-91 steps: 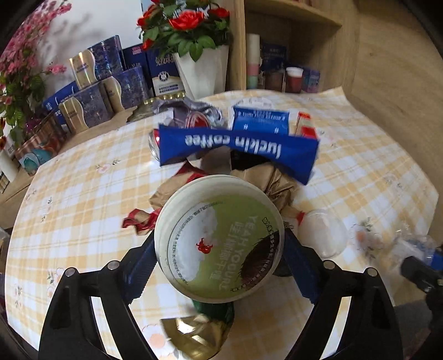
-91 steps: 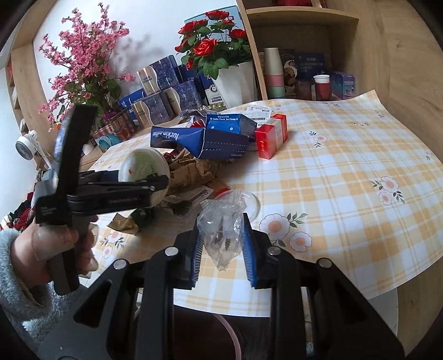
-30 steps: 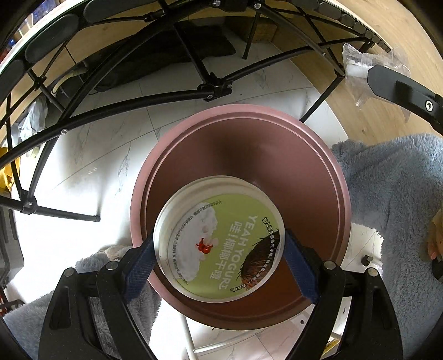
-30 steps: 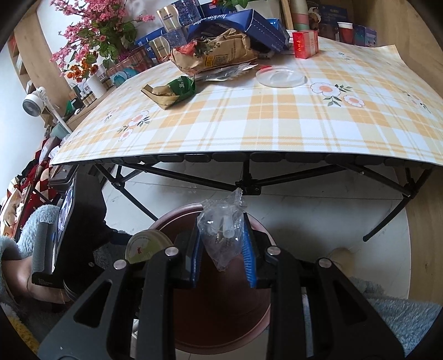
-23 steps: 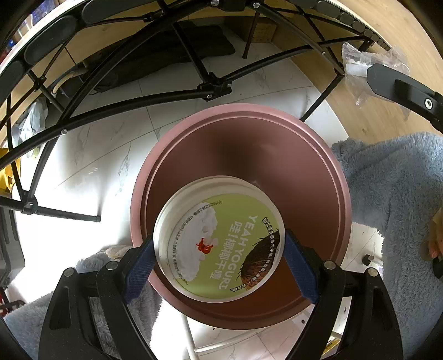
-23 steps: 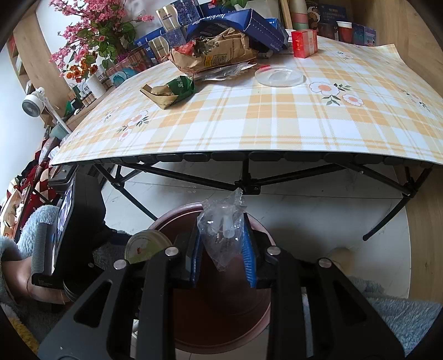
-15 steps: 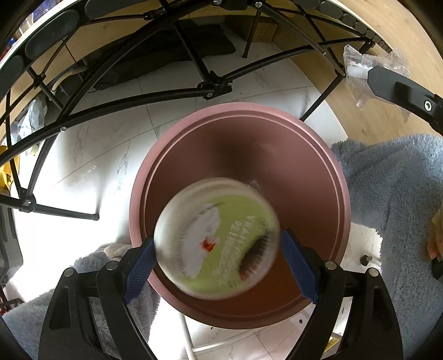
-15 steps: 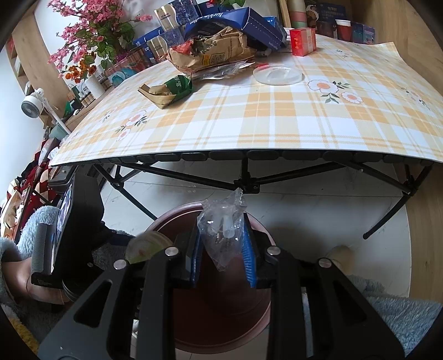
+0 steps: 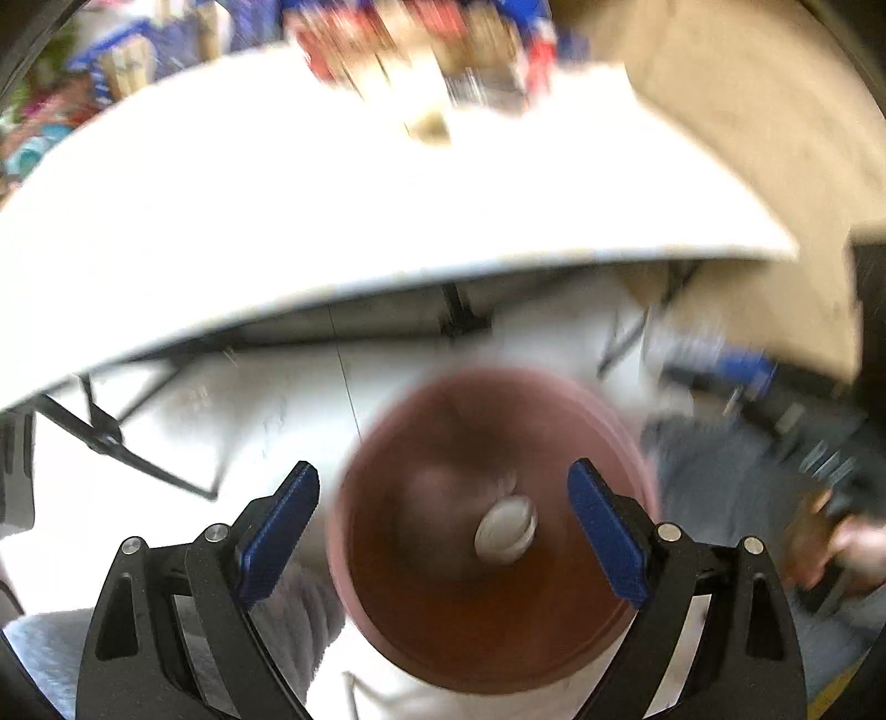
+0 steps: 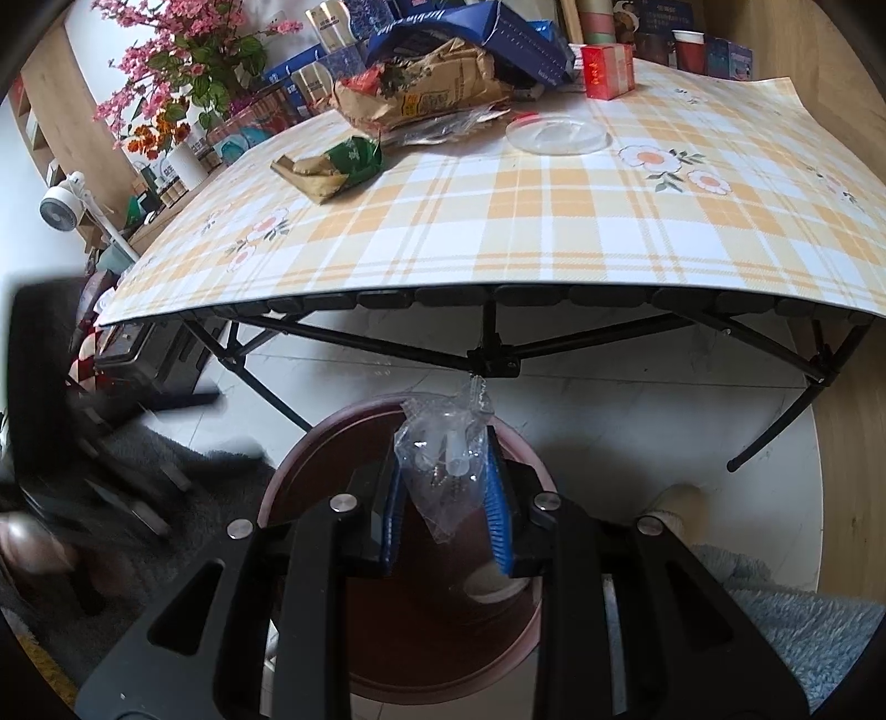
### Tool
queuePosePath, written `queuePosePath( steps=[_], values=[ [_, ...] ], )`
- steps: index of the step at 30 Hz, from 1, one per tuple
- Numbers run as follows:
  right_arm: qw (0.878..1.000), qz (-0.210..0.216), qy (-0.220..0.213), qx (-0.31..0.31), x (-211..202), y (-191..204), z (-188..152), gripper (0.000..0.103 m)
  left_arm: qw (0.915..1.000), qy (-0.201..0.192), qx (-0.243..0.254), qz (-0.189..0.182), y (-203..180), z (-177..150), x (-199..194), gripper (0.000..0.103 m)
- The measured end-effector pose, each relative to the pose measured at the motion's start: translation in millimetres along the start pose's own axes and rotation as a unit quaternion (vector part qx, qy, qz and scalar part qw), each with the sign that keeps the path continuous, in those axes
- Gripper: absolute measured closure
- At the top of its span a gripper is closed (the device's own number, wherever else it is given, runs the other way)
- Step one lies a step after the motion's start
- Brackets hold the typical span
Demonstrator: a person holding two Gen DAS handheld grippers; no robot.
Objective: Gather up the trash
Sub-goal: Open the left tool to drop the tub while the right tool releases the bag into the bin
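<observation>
The right gripper (image 10: 446, 487) clenches a crumpled clear plastic bag (image 10: 443, 471) between its blue pads, directly above the reddish-brown bin (image 10: 310, 459) on the pale floor. Inside the bin, a round yogurt cup (image 9: 505, 529) lies on the bottom, clear of the left gripper (image 9: 443, 526), whose jaws stand wide apart and empty above the bin's mouth. The left wrist view is heavily blurred. Beyond the bin, a folding table (image 10: 554, 221) with black legs carries a yellow plaid cloth. Toward the table's far edge lie a green and gold wrapper (image 10: 332, 163), a clear plastic lid (image 10: 556, 135), a crumpled brown paper bag (image 10: 421, 91), a blue carton (image 10: 498, 27) and a red box (image 10: 606, 69).
</observation>
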State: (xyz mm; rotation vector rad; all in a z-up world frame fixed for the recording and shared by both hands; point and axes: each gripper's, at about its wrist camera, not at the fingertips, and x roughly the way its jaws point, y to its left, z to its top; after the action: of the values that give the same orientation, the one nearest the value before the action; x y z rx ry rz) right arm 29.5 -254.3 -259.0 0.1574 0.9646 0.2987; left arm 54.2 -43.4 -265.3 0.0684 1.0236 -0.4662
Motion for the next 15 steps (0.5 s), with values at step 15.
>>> queuePosePath(
  steps=[15],
  values=[
    [0.996,-0.008,0.081,-0.037,42,18,-10,0.075,0.9723,-0.190,-0.013,0.135,55,10,-122,0.006]
  ],
)
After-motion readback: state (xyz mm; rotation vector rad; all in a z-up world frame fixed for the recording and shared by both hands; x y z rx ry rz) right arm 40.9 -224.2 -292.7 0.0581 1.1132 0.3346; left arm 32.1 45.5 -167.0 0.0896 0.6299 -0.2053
